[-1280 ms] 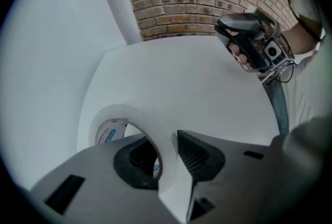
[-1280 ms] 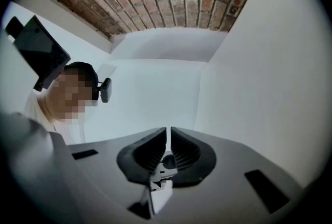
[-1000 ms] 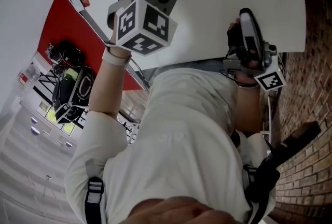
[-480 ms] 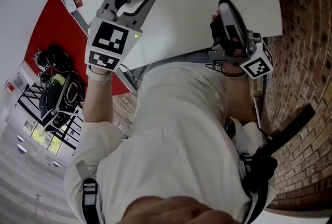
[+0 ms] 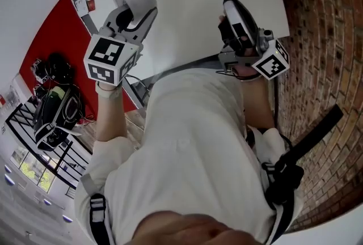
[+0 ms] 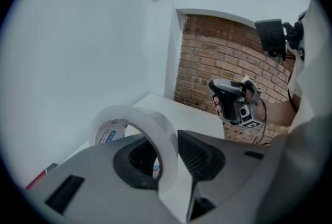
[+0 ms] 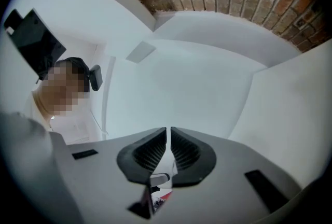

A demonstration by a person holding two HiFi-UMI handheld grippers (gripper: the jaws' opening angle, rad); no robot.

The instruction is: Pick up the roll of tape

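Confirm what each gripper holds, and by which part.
Left gripper: roll of tape, pinched across its wall, one finger inside the core. Right gripper: nothing.

Dim, flat light — fisheye bending, dark vignetted corners, soft edges.

White shirt [image 5: 193,147], blk straps [image 5: 282,181], 2 b/w marker cubes [image 5: 110,59].

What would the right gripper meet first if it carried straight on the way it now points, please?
Nothing close: the right gripper is empty, jaws together, and beyond them only a plain white wall shows. It would probably reach that wall first, though depth is unclear.
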